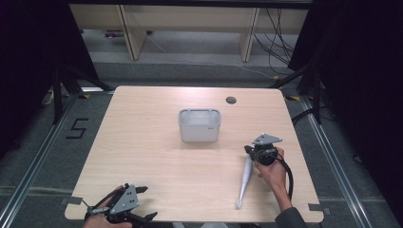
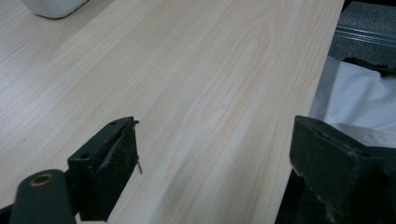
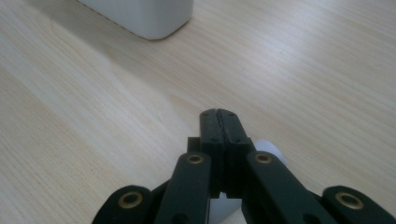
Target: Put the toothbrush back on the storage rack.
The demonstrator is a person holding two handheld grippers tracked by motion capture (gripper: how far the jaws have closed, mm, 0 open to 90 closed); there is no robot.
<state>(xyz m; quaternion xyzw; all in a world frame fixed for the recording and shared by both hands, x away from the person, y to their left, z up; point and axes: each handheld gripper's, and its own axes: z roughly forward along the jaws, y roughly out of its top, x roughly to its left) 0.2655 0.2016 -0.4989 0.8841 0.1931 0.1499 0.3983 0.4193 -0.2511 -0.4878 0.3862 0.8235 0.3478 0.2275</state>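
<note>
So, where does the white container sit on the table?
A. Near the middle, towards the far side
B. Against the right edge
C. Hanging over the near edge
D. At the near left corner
A: in the high view the white container stands near the middle of the table, slightly towards its far side.

place: lab | signs: floor rails (image 1: 28, 166), taped 5 (image 1: 76, 128), dark curtains (image 1: 28, 57)

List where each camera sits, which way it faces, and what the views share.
High view: above the table's near side, looking forward and down; both hands, left gripper, right gripper over a white toothbrush-like tool.
Left gripper view: along wide-open jaws, across the tabletop's near edge.
Right gripper view: along shut jaws toward the white bin, the tool beneath them.
Shared: the bin and tabletop.
</note>
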